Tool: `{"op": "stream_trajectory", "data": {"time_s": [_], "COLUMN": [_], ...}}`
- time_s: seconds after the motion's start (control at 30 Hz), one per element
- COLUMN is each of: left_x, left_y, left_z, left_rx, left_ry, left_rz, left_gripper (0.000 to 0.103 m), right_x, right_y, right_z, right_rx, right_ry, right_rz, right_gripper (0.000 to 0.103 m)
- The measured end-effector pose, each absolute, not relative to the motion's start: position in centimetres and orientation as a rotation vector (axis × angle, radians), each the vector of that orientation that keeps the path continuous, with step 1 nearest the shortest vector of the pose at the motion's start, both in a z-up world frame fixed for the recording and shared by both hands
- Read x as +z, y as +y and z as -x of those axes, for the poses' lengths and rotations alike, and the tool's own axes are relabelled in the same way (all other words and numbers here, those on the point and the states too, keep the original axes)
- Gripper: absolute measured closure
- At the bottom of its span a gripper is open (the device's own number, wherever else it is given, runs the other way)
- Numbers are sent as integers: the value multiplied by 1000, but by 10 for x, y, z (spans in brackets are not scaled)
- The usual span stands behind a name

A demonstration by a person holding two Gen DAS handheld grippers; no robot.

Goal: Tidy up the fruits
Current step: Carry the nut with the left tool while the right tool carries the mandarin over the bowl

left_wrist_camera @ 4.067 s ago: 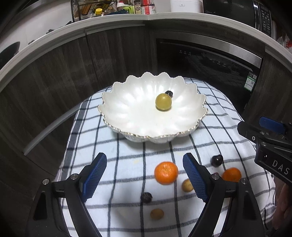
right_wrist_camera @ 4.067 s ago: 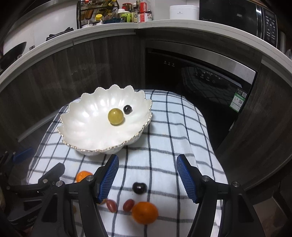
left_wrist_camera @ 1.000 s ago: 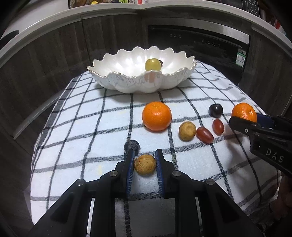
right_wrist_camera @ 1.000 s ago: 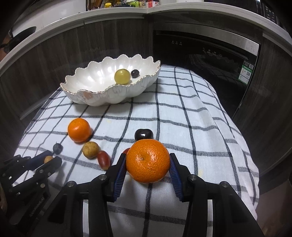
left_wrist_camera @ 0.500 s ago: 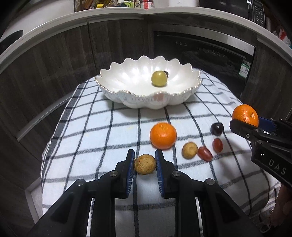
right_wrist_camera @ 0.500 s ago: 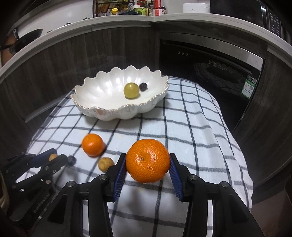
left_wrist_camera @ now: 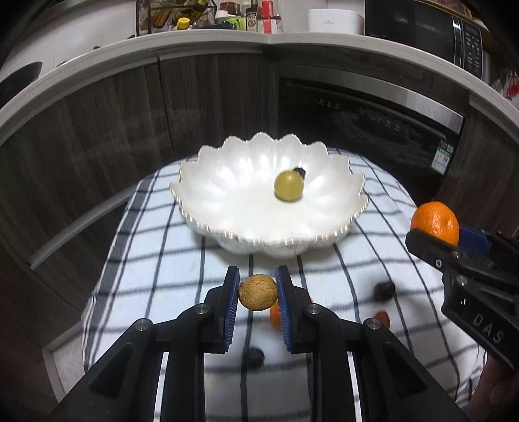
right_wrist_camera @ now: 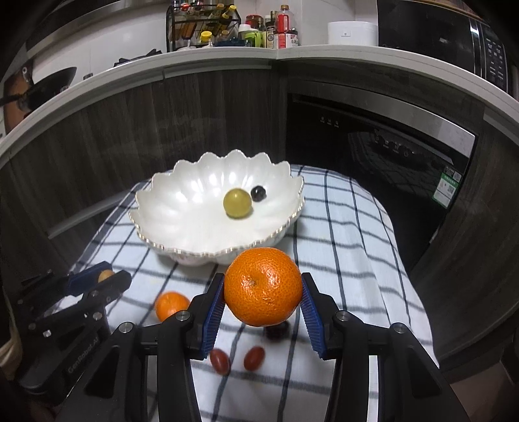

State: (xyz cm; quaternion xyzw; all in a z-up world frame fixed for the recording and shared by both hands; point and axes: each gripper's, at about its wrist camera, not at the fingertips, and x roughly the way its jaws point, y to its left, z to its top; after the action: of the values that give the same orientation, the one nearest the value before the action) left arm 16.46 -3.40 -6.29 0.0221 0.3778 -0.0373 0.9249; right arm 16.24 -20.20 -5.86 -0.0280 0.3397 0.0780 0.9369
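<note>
My left gripper (left_wrist_camera: 258, 293) is shut on a small tan round fruit (left_wrist_camera: 258, 292), held in the air just short of the white scalloped bowl (left_wrist_camera: 227, 224). My right gripper (right_wrist_camera: 262, 293) is shut on a large orange mandarin (right_wrist_camera: 262, 285), lifted in front of the bowl (right_wrist_camera: 168, 240); it also shows in the left wrist view (left_wrist_camera: 434, 222). The bowl holds a green grape (left_wrist_camera: 288, 186) and a dark berry (right_wrist_camera: 258, 193). A second mandarin (right_wrist_camera: 171, 305), two red grapes (right_wrist_camera: 220, 361) and a dark fruit (left_wrist_camera: 383, 290) lie on the checked cloth (right_wrist_camera: 350, 240).
The checked cloth covers a small table with edges falling away left, right and front. Dark wood cabinets and a built-in dishwasher (right_wrist_camera: 382, 142) stand behind. A counter above carries a spice rack (right_wrist_camera: 201, 26) and bottles. Another dark berry (left_wrist_camera: 254, 355) lies under my left gripper.
Both grippers have risen and moved toward the bowl with their fruits held. The fruits left on the cloth have dropped lower in both views.
</note>
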Motion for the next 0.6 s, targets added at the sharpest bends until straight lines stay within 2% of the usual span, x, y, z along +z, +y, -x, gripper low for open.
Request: {"op": "stream_trajectory", "data": {"time_s": [0.6], "left_x": [-28], "left_y": [-14], "left_z": [-222], "left_rx": [-34], "left_ry": [729], "left_rz": [-67], "left_gripper": [79], "right_x": [-21], "right_y": [-185], "right_z": [-212], "right_rx": [178], "right_ry": [634], "right_rz": [50], "right_gripper": [57]}}
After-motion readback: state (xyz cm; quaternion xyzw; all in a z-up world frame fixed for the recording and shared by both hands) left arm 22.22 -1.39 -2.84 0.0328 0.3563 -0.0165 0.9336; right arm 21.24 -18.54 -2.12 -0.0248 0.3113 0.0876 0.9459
